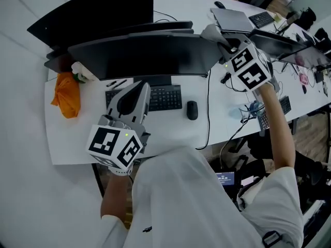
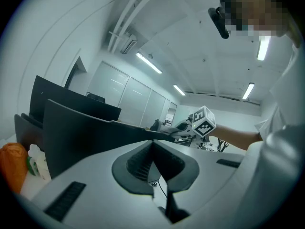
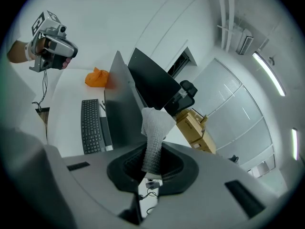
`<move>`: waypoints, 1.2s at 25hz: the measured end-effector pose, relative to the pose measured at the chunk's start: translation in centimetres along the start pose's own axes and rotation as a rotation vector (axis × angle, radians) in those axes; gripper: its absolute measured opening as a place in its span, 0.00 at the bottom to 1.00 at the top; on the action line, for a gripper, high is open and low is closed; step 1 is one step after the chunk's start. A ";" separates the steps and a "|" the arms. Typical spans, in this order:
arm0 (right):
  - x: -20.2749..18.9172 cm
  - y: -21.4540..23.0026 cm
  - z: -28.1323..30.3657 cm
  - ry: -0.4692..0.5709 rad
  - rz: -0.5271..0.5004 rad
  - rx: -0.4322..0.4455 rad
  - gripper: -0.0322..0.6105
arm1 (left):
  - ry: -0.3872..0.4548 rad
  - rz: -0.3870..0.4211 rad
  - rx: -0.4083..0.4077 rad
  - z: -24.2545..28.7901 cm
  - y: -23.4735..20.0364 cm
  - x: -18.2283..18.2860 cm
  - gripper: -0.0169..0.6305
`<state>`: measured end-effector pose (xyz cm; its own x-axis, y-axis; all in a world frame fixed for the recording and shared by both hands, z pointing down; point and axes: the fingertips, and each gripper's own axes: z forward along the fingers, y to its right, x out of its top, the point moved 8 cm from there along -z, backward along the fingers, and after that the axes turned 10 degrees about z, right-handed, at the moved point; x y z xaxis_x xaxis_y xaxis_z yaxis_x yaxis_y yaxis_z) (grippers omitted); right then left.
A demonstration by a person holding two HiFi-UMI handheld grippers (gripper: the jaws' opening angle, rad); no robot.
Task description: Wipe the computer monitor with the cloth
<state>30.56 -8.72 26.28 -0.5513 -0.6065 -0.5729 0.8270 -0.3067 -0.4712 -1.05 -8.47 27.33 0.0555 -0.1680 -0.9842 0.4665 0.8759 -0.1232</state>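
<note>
At the far left an orange crumpled plastic bag (image 1: 66, 94) lies on the white surface (image 1: 72, 143), close to its left edge. The left claw (image 1: 139, 88) hovers over the near side of the surface, its forearm low and close to the body, tip aimed toward the wide dark computer monitor (image 1: 145, 56). Its jaws are pressed together with nothing between them. A black keyboard (image 1: 160, 98) sits just beyond that claw, below the monitor, and a black mouse (image 1: 192, 110) lies to the right of the keyboard.

The white waffle-textured cloth (image 3: 155, 128) is pinched in the right claw (image 3: 151, 149), its free end standing up out of the jaws and folded over. In the head view the right arm is stretched forward and the cloth (image 1: 209, 32) sits at the monitor's upper right corner; I cannot tell whether it touches the screen.

Bare surface lies to the left of the keyboard and in front of it. To the right, cables (image 1: 243, 112) hang off the surface edge.
</note>
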 end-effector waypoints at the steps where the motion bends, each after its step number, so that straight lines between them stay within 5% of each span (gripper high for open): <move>1: 0.5 -0.2 0.2 -0.003 -0.008 0.009 0.10 | 0.003 -0.004 0.004 -0.3 -0.1 -0.1 0.06; 30: 15.2 -8.5 3.8 -0.018 -0.178 0.163 0.10 | 0.067 -0.069 0.140 -8.9 -5.3 -1.0 0.06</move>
<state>15.57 -18.13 24.12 -0.6893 -0.5447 -0.4777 0.7245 -0.5236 -0.4483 -11.43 -8.94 27.82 -0.0379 -0.1911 -0.9808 0.5859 0.7909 -0.1767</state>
